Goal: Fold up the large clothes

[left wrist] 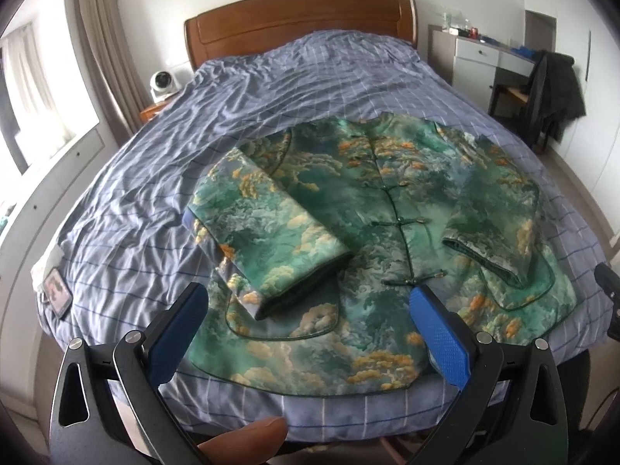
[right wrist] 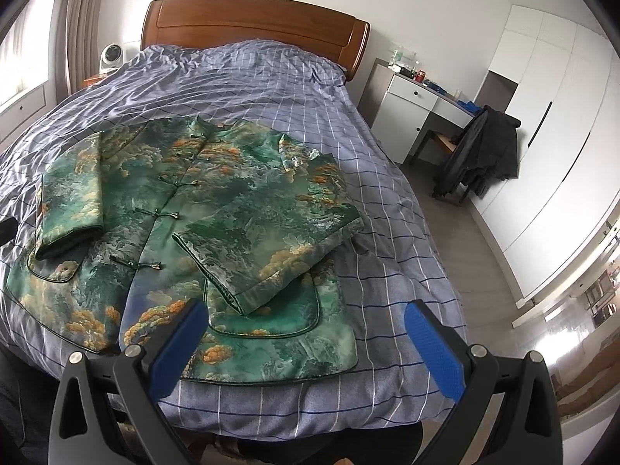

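A green jacket (left wrist: 348, 232) with orange cloud print and knot buttons lies front up near the foot of the bed; it also shows in the right wrist view (right wrist: 232, 209). Both sleeves are folded in over the front: the left sleeve (left wrist: 267, 240) and the right sleeve (right wrist: 279, 232). My left gripper (left wrist: 310, 333) is open and empty, held above the jacket's lower hem. My right gripper (right wrist: 306, 343) is open and empty, held above the hem's right corner. Neither touches the cloth.
The bed (left wrist: 155, 178) has a blue checked cover and a wooden headboard (left wrist: 302, 19). A white fan (left wrist: 164, 85) stands on the left nightstand. A white desk (right wrist: 418, 108) and a chair draped with a dark coat (right wrist: 480, 151) stand right of the bed, before white wardrobes (right wrist: 562, 116).
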Action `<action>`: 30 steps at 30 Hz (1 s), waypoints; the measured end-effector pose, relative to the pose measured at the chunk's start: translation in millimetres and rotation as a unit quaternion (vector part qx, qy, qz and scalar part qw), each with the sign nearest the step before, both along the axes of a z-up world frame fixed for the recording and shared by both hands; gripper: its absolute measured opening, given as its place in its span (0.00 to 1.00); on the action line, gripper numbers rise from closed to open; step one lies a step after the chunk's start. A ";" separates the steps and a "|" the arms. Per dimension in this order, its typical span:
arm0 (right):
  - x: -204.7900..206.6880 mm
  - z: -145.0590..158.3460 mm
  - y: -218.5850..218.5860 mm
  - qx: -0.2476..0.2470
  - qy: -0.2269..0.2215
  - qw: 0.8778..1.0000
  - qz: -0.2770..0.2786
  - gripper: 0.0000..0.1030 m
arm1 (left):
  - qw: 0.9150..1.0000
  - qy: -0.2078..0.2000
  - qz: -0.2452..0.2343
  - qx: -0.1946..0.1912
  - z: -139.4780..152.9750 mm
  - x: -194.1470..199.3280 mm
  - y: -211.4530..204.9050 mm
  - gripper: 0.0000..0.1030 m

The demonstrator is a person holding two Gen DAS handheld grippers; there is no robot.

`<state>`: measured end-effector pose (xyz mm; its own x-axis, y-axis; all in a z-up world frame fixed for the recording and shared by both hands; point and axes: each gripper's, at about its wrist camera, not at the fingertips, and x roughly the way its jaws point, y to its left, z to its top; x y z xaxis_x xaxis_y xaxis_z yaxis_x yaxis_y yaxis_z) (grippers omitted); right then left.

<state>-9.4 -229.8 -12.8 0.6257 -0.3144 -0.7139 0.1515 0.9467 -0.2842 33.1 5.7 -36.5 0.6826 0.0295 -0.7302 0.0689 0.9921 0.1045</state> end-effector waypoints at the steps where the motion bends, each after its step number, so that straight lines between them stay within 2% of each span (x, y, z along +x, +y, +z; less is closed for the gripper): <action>1: -0.3 -0.2 -0.6 0.000 0.001 1.000 -0.002 1.00 | 1.000 0.001 -0.002 0.002 -0.2 -0.2 -0.6 1.00; 7: -1.7 0.4 -3.5 -0.002 0.002 1.000 -0.010 1.00 | 1.000 -0.006 -0.014 0.009 0.0 -1.8 -4.3 1.00; 14: -2.8 0.0 -4.2 0.004 0.004 1.000 -0.009 1.00 | 1.000 0.007 -0.025 0.004 -1.9 -2.0 -6.3 1.00; 30: -6.7 -1.1 -5.8 0.005 0.008 1.000 -0.012 1.00 | 1.000 0.003 -0.026 0.008 0.5 -7.4 -6.2 1.00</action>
